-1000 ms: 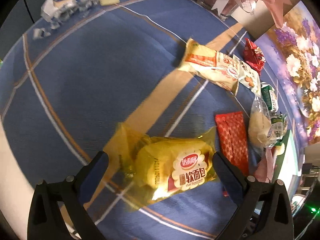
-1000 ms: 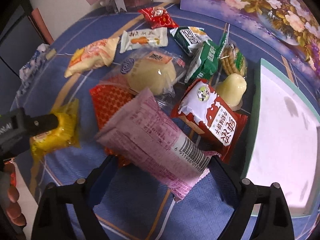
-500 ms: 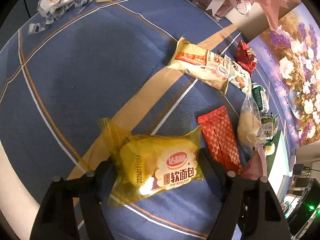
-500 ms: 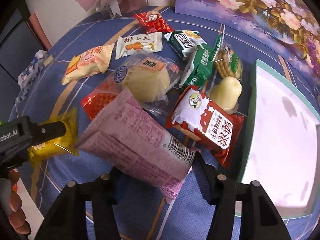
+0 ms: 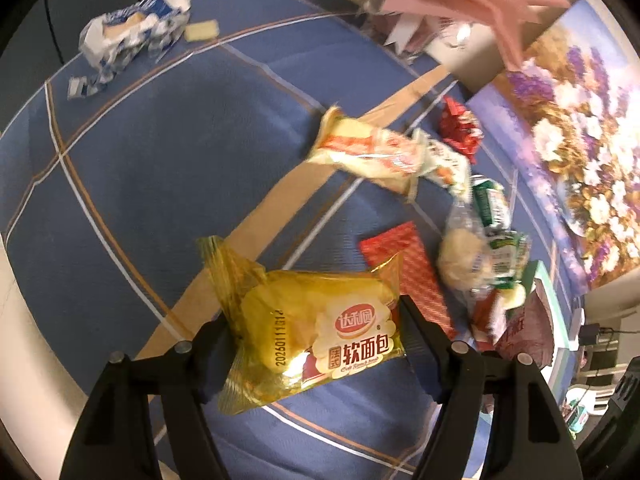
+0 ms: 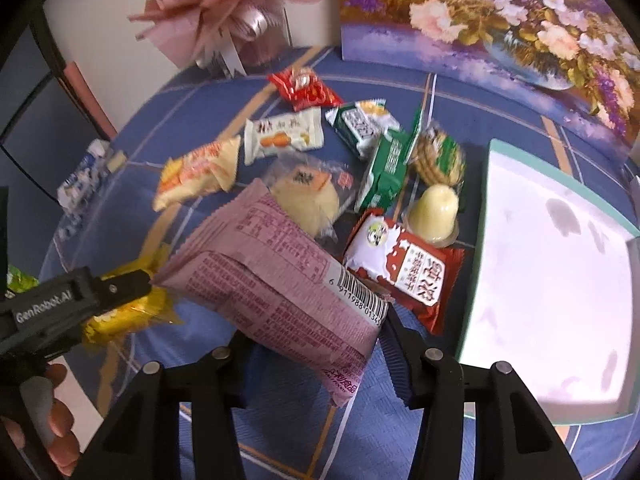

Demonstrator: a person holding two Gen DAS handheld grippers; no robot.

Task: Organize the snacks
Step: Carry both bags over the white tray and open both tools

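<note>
My left gripper (image 5: 310, 320) is shut on a yellow soft-bread pack (image 5: 320, 332), held a little above the blue checked cloth (image 5: 160, 160). In the right wrist view that pack (image 6: 128, 316) hangs at the lower left from the left gripper's fingers (image 6: 100, 292). My right gripper (image 6: 316, 328) is still closing, its pads pressing a pink packet (image 6: 280, 280) with a barcode, lifted and tilted above the cloth. To the right lies a white tray with a teal rim (image 6: 486, 208), nothing in it.
Several snacks lie between the grippers and the tray: a red-and-white milk packet (image 6: 404, 268), a jelly cup (image 6: 434, 212), green packets (image 6: 384, 168), a clear-wrapped bun (image 6: 308, 196), an orange-white packet (image 6: 200, 172). A flower painting (image 6: 500, 20) and pink bouquet (image 6: 216, 12) stand behind.
Both grippers have closed on their packets, the left on the yellow bread, the right on the pink packet. Both packets have risen off the cloth.
</note>
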